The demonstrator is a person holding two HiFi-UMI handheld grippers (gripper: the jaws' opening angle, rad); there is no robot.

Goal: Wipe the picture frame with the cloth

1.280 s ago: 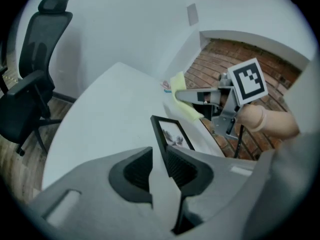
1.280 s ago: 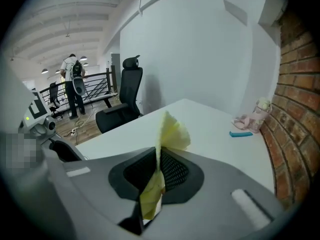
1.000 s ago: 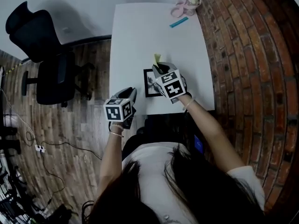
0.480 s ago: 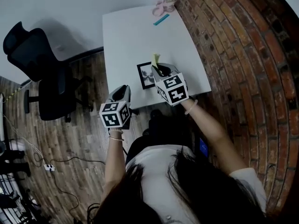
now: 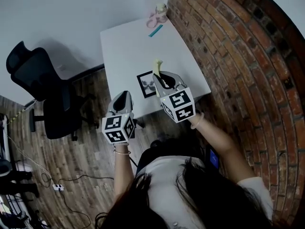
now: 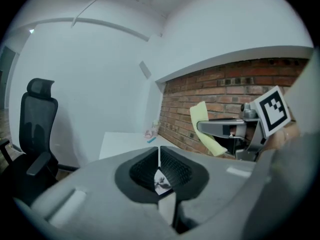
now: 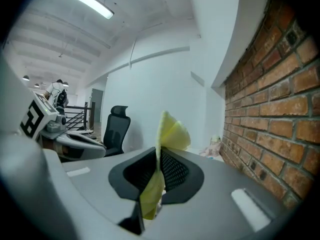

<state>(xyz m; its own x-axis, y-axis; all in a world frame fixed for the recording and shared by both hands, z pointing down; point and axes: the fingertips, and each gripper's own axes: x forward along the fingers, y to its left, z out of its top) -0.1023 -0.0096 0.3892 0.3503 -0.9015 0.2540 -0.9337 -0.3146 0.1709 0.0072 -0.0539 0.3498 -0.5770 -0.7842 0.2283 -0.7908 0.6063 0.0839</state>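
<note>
A black picture frame (image 5: 145, 85) lies flat near the front edge of the white table (image 5: 128, 42). My right gripper (image 5: 159, 75) hangs above the frame's right side, shut on a yellow cloth (image 5: 156, 65). The cloth (image 7: 172, 131) sticks up between the right gripper's (image 7: 159, 156) pads. My left gripper (image 5: 123, 95) is off the table's front left edge, above the floor. The left gripper's (image 6: 159, 154) jaws have just been closing, stand together and hold nothing. A bit of the frame (image 6: 161, 183) shows below them. The cloth (image 6: 205, 126) shows there at the right.
A black office chair (image 5: 43, 89) stands on the wooden floor left of the table. A brick wall (image 5: 228, 46) runs along the table's right side. A pink object with a cup (image 5: 157, 15) and a teal stick (image 5: 155, 30) lie at the table's far end.
Both grippers have risen from table height toward the camera. The right one has lifted the cloth off the frame, which now shows more fully to its left.
</note>
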